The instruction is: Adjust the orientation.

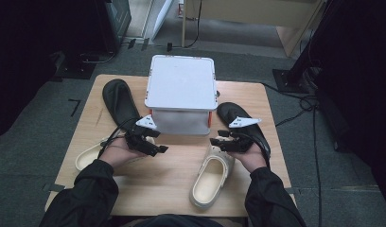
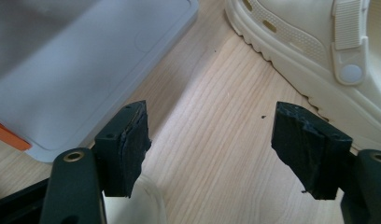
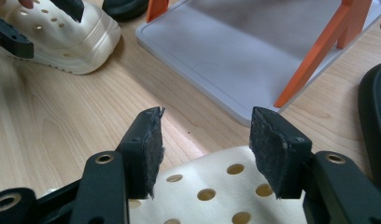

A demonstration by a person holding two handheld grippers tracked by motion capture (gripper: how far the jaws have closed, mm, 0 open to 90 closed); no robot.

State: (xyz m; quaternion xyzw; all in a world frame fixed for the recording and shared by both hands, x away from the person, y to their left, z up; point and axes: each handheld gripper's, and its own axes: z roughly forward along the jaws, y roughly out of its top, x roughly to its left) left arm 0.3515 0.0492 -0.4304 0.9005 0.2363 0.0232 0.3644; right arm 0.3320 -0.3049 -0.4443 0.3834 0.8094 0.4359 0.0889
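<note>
Wooden table (image 1: 172, 165), light grain, standing on grey carpet; dark stands and cables around it.

Item 1: white storage box (image 1: 181, 94) with orange latches, lid on, at the table's middle, just ahead of both grippers.

Item 2: left gripper (image 1: 151, 144), held in the person's left hand. Jaws stand wide apart with nothing between them; bare wood lies in the gap. Box wall just beyond its left finger (image 2: 125, 144); a cream clog's side beyond its right finger.

Item 3: right gripper (image 1: 224, 142), held in the person's right hand. Jaws wide apart, gripping nothing. Its fingers (image 3: 146, 149) hover over the perforated toe of a cream clog (image 1: 211, 177), whether touching cannot be told; the box corner lies past the fingertips.

Item 4: second cream clog (image 1: 89, 156), beneath and beside the left hand.

Item 5: two black insoles, one (image 1: 119, 99) left of the box, one (image 1: 241, 120) right of it, under the right gripper.
</note>
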